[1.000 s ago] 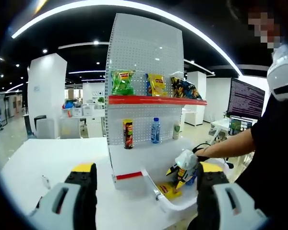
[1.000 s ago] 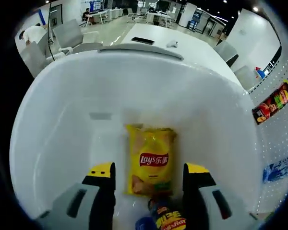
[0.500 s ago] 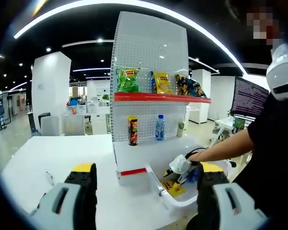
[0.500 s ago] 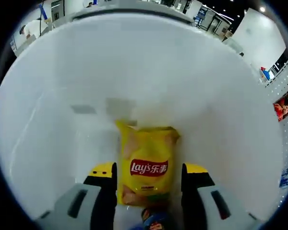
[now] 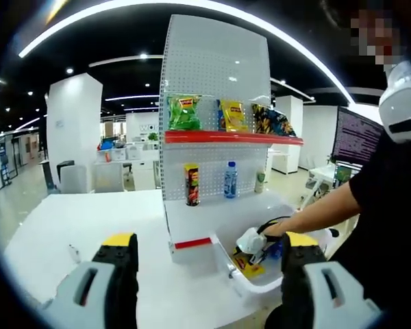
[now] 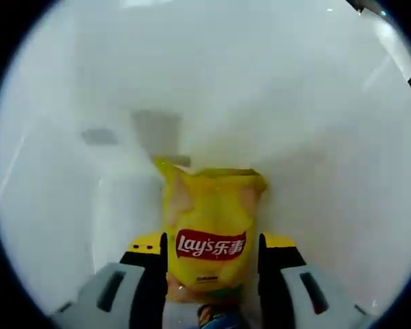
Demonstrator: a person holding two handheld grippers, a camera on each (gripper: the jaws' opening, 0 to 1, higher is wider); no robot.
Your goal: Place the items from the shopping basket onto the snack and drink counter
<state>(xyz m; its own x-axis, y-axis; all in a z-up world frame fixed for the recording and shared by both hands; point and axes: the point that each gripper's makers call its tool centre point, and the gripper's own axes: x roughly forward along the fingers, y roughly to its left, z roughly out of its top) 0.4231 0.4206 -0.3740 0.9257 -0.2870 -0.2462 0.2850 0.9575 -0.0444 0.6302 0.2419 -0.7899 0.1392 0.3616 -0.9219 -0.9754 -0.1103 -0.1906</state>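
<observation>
White office table [image 5: 89, 226] fills the foreground of my left gripper view, open-plan room with ceiling light strips behind. On it stands the snack and drink counter [image 5: 216, 75], a white pegboard rack with a red-edged upper shelf [image 5: 233, 138]. Top shelf holds a green chip bag [image 5: 184, 113], a yellow chip bag [image 5: 233, 116] and a dark snack bag [image 5: 272, 123]. Lower level has a chip can [image 5: 191, 184], a water bottle [image 5: 229, 180] and a small pale bottle [image 5: 260, 181], all upright, spaced apart.

My left gripper [image 5: 209, 284] hangs over the table, jaws spread wide, nothing between them. White shopping basket [image 5: 222, 255] sits just right of the rack base. My right gripper [image 5: 250, 243] shows there too, reaching down into the basket, arm in a black sleeve [image 5: 390, 199] behind it.

Right gripper view: looking into the basket's white wall [image 6: 294, 103]. Yellow Lay's chip bag [image 6: 209, 236] lies on the basket floor, sitting between the right gripper's [image 6: 211, 264] yellow-tipped jaws, both jaws right against the bag's sides. Can't tell if they're squeezing it yet. Another packet [image 6: 216, 317] peeks out under the bag at the bottom edge, too cut off to identify.
</observation>
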